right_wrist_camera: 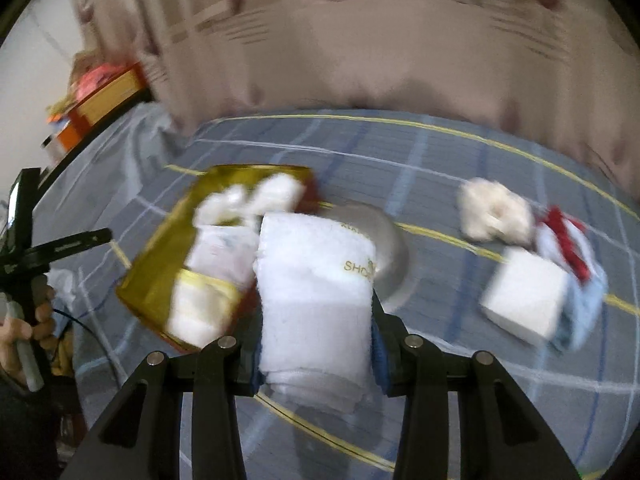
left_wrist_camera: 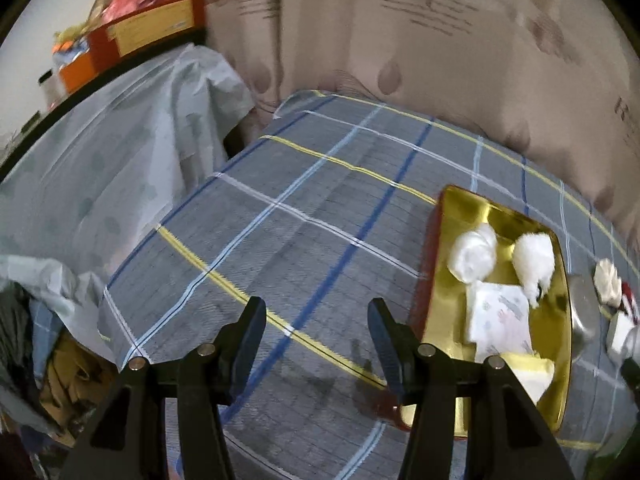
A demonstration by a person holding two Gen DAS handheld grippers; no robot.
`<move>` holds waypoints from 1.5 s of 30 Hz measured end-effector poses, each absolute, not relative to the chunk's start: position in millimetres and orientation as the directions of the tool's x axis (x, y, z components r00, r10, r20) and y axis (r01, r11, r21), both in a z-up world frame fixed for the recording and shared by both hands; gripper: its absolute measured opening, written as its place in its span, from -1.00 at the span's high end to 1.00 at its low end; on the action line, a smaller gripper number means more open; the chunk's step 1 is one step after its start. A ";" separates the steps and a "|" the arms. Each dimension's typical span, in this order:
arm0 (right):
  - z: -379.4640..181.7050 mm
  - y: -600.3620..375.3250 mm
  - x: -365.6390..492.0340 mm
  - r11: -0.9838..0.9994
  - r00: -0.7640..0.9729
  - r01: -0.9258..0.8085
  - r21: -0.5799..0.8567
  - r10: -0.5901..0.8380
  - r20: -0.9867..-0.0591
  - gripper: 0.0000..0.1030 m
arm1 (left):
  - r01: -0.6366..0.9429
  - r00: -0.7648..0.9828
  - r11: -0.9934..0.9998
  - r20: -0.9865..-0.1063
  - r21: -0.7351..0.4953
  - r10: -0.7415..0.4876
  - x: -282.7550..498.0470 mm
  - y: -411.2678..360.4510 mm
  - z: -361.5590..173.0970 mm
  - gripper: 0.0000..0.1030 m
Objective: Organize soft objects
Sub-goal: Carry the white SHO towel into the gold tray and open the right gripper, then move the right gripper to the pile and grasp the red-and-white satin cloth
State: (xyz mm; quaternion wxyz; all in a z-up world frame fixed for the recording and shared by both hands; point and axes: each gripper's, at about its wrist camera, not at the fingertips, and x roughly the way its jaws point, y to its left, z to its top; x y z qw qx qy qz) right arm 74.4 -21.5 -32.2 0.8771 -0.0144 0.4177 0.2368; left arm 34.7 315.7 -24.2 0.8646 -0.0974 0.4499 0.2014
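Observation:
My right gripper is shut on a folded white towel with gold lettering, held above the table just right of the gold tray. The tray holds a white roll, a white fluffy piece, a printed tissue pack and a pale yellow pad. My left gripper stands open with nothing between its fingers, over the checked tablecloth left of the tray. The right wrist view is blurred.
A metal bowl sits behind the towel. To the right lie a cream fluffy ring, a white block, and a red and blue cloth. A curtain hangs behind the table. A hand holds the left gripper's handle.

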 end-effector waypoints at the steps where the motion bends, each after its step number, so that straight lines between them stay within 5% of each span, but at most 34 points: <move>1: -30.0 -7.5 76.8 0.877 0.534 -0.450 0.170 0.417 -0.736 0.25 | -0.449 0.514 0.893 -0.816 0.007 0.265 32.3 320.8 -25.2 -0.05; 19: -55.6 126.9 126.2 0.806 0.435 -0.575 0.139 0.446 -0.782 0.17 | -0.517 0.511 0.854 -0.820 -0.056 0.256 25.3 349.4 -31.4 -0.05; 24: -59.5 129.6 128.2 0.818 0.455 -0.560 0.128 0.434 -0.778 -0.45 | -0.511 0.516 0.857 -0.821 -0.067 0.244 25.5 347.2 -32.7 -0.05; 36: -36.4 72.5 113.5 0.847 0.514 -0.518 0.117 0.418 -0.749 -0.46 | -0.506 0.505 0.861 -0.828 -0.056 0.243 28.7 345.7 -37.6 -0.05; 45: -11.7 -42.8 115.7 0.937 0.606 -0.342 0.071 0.278 -0.745 -0.46 | -0.487 0.519 0.873 -0.813 -0.030 0.262 29.0 334.5 -34.4 -0.05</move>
